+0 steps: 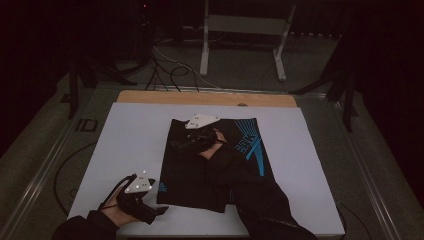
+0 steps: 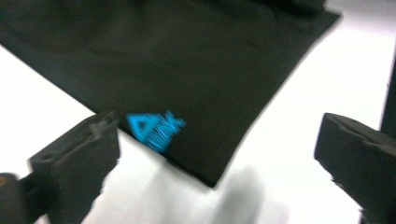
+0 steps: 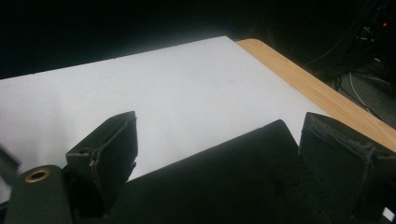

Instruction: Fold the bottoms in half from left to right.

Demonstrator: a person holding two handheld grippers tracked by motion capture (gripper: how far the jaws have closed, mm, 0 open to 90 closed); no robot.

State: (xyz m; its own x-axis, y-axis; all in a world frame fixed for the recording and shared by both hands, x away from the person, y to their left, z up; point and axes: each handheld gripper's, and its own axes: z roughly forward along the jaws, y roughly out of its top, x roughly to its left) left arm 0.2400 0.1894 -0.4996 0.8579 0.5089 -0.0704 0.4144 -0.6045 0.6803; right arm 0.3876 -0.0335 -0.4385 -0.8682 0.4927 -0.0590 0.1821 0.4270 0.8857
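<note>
Black jaws wide over dark shirt (image 2: 187, 70), white board (image 3: 163, 88) beyond.

1. Dark long sleeves (image 1: 270, 205) on both forearms.
2. Black left gripper (image 1: 161, 210) topped by a grey three-cornered plate with white dots; black cable looping off its left.
3. Black right gripper (image 1: 175, 145), same grey plate at its far end.
4. Blocky black jaws; a brass-ringed hole (image 3: 37, 175) beside the right gripper's near-left jaw.
</note>
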